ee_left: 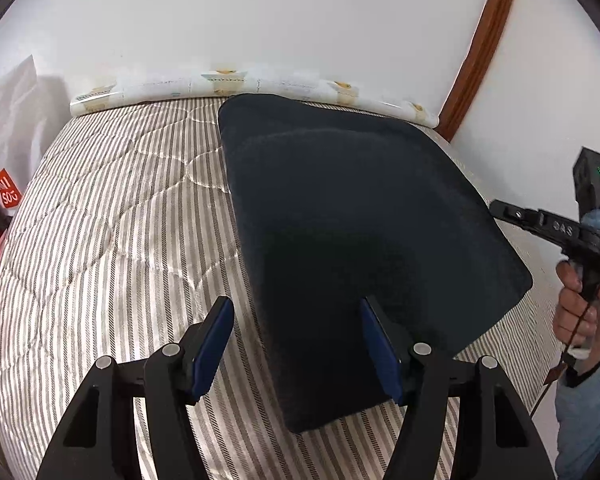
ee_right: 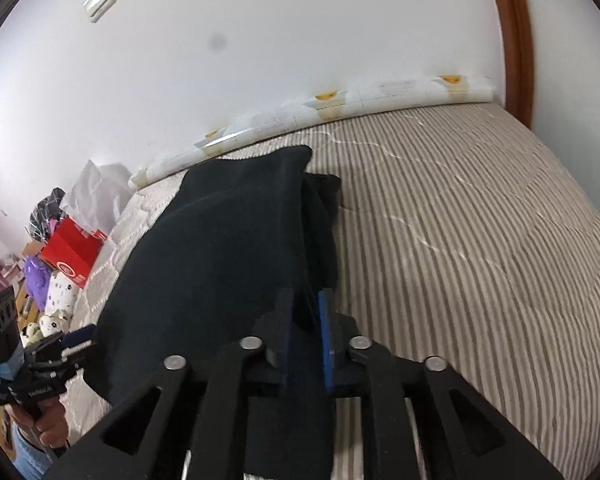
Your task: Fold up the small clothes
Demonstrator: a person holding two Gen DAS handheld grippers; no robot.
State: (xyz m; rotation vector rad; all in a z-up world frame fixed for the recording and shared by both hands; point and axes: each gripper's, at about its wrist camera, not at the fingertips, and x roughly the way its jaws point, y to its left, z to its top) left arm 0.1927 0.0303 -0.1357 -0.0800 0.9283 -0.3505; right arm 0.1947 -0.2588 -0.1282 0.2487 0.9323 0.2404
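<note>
A dark navy garment (ee_left: pixel 360 240) lies folded flat on the striped mattress (ee_left: pixel 120 240). My left gripper (ee_left: pixel 296 320) is open over its near left corner, one blue pad (ee_left: pixel 212 344) off the cloth and the other over it. My right gripper (ee_right: pixel 306 308) is shut on the edge of the same garment (ee_right: pixel 220 248), with cloth pinched between its blue pads (ee_right: pixel 325 336). The right gripper also shows at the right in the left wrist view (ee_left: pixel 496 206), touching the garment's right edge. The left gripper shows at the lower left of the right wrist view (ee_right: pixel 80 344).
A rolled patterned sheet (ee_left: pixel 236 82) lies along the white wall at the mattress's far edge. A brown wooden frame (ee_left: pixel 480 44) stands at the far right. Red bags and clutter (ee_right: pixel 70 252) sit beyond the mattress's left side.
</note>
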